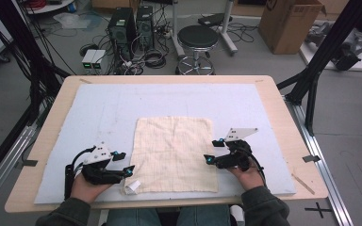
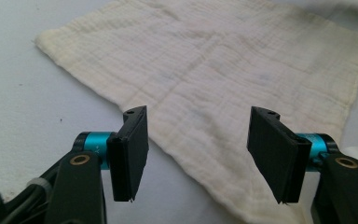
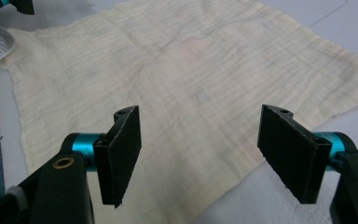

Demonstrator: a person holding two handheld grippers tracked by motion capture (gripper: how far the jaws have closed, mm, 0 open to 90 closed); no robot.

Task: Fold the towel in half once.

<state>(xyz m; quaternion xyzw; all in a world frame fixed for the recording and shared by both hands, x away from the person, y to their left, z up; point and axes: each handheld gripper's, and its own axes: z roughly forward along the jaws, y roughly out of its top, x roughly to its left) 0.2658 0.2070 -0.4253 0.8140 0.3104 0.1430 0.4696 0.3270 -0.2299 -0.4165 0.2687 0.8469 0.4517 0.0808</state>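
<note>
The cream cloth (image 1: 175, 154) lies flat between our grippers, left gripper (image 1: 124, 165) and right gripper (image 1: 214, 151) both spread wide, just beside its edges.

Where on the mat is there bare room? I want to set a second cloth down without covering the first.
The far strip of the grey mat, beyond the cream cloth, is widest. Bare bands flank the cloth left and right. The near corners are crowded by the left gripper and the right gripper, both open.
</note>
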